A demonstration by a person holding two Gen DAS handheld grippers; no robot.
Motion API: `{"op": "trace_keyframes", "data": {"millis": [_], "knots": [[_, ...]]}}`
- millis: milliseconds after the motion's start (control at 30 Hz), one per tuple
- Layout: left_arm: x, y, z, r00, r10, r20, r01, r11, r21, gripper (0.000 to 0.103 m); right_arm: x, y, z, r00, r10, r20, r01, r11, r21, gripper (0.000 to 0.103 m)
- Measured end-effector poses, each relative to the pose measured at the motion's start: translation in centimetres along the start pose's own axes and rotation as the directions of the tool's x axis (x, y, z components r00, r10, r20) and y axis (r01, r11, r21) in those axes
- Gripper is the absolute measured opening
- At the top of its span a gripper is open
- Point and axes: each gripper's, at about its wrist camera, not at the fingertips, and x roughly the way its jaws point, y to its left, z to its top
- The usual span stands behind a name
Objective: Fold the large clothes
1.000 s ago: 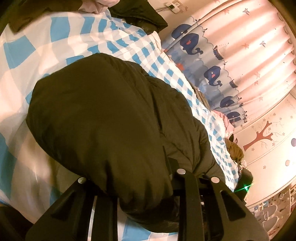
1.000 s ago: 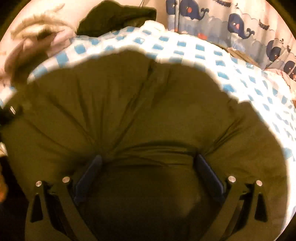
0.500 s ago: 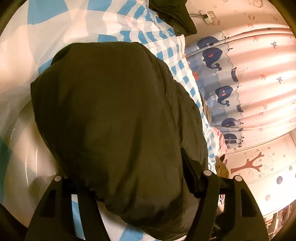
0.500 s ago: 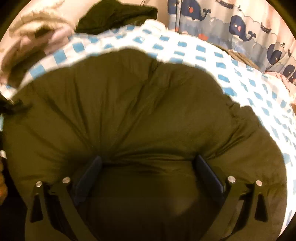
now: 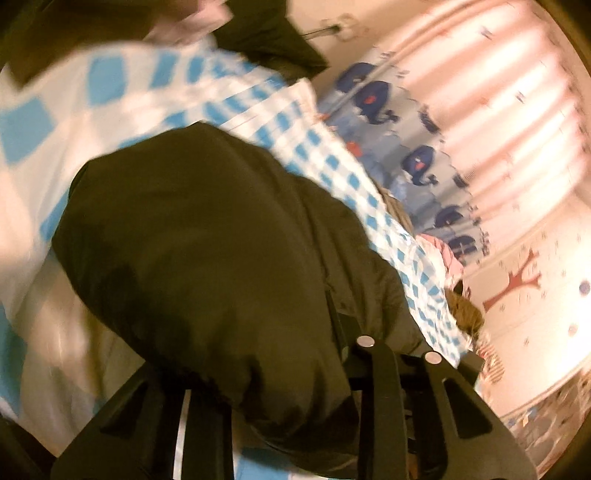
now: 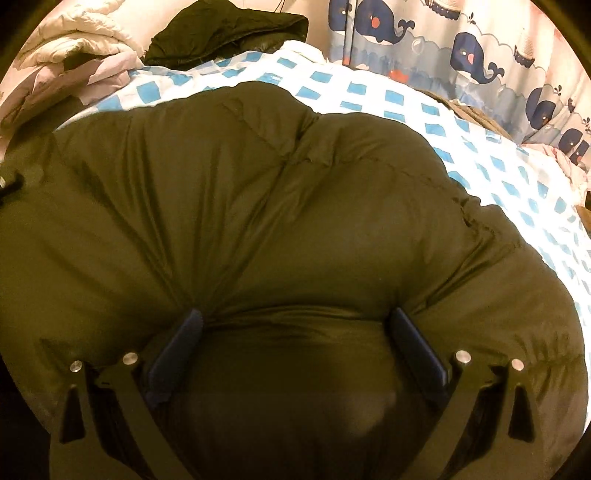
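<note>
- We find the dark olive padded jacket (image 6: 280, 206) lying bunched on the bed (image 6: 369, 92), which carries a blue-and-white checked cover; the jacket fills the near part of the bed, and the cover shows bare along the far edge and toward the right edge.
- Right gripper (image 6: 293, 332): we see its two blue pads (image 6: 177, 347) standing wide apart, with a thick fold of the jacket bulging up between them. Both pads press into the fabric, and creases run out from each one, so we read this as a pinch on a bulky fold.
- Left gripper (image 5: 280, 398): the left wrist view is blurred. Its jaws are closing, and a puffed lobe of the jacket (image 5: 207, 258) sits between them and spills over both black fingers (image 5: 380, 376). The pads are buried under the fabric, and we cannot tell whether they bite yet.
- At the far edge of the bed we note a second dark garment (image 6: 229, 33), heaped, apart from the jacket.
- At the far left corner lies a pale crumpled quilt (image 6: 74, 55).
- Behind the bed hangs a pink curtain (image 5: 480, 110) with a band of navy whales.
</note>
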Motion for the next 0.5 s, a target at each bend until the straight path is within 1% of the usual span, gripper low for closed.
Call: {"op": "trace_keyframes", "data": {"millis": [67, 133, 200, 233, 267, 300, 333, 367, 400, 433, 467, 500], "knots": [[-0.5, -2.7, 0.2, 1.000, -0.005, 0.013, 0.004, 0.996, 0.094, 0.022, 0.1, 0.0, -0.2, 1.000, -0.003, 0.004, 0.003, 1.000, -0.001, 0.097], [-0.7, -5.5, 0.2, 1.000, -0.012, 0.018, 0.009, 0.983, 0.182, 0.022, 0.2, 0.0, -0.3, 1.000, 0.000, 0.011, 0.000, 1.000, 0.003, 0.097], [-0.6, -9.1, -0.1, 1.000, -0.015, 0.016, 0.010, 0.955, 0.295, 0.022, 0.2, -0.3, -0.3, 1.000, 0.026, 0.005, -0.026, 1.000, 0.013, 0.097], [-0.4, -11.3, -0.4, 1.000, -0.016, 0.015, 0.009, 0.932, 0.361, 0.022, 0.0, -0.6, -0.2, 0.998, 0.054, -0.011, -0.054, 0.998, 0.018, 0.097], [-0.2, -12.7, -0.6, 1.000, -0.016, 0.017, 0.008, 0.917, 0.399, 0.022, -0.1, -1.2, 0.1, 0.995, 0.091, -0.037, -0.090, 0.996, 0.024, 0.097], [-0.1, -14.5, -0.9, 1.000, -0.016, 0.021, 0.004, 0.892, 0.453, 0.021, -0.7, -2.2, 0.6, 0.985, 0.155, -0.076, -0.153, 0.987, 0.039, 0.097], [0.0, -15.8, -1.1, 1.000, -0.013, 0.026, -0.001, 0.872, 0.490, 0.021, -1.5, -3.6, 0.8, 0.971, 0.225, -0.074, -0.219, 0.972, 0.084, 0.097], [0.2, -17.7, -1.5, 0.999, -0.006, 0.034, -0.014, 0.837, 0.547, 0.021, -2.8, -5.9, 0.7, 0.948, 0.317, -0.021, -0.308, 0.934, 0.179, 0.097], [0.5, -19.2, -2.0, 0.999, 0.000, 0.035, -0.021, 0.804, 0.594, 0.021, -3.5, -8.0, 0.5, 0.920, 0.390, 0.029, -0.383, 0.886, 0.260, 0.097], [0.8, -20.4, -2.3, 0.999, 0.005, 0.032, -0.024, 0.781, 0.625, 0.021, -3.9, -10.9, 0.0, 0.869, 0.484, 0.103, -0.485, 0.792, 0.370, 0.097], [1.2, -21.8, -3.1, 0.999, 0.016, 0.028, -0.031, 0.743, 0.669, 0.021, -3.9, -13.5, -0.7, 0.809, 0.559, 0.180, -0.571, 0.677, 0.464, 0.097], [1.8, -23.0, -3.9, 0.999, 0.029, 0.023, -0.037, 0.704, 0.709, 0.021, -3.2, -16.6, -1.9, 0.730, 0.627, 0.272, -0.650, 0.514, 0.560, 0.097]]}}
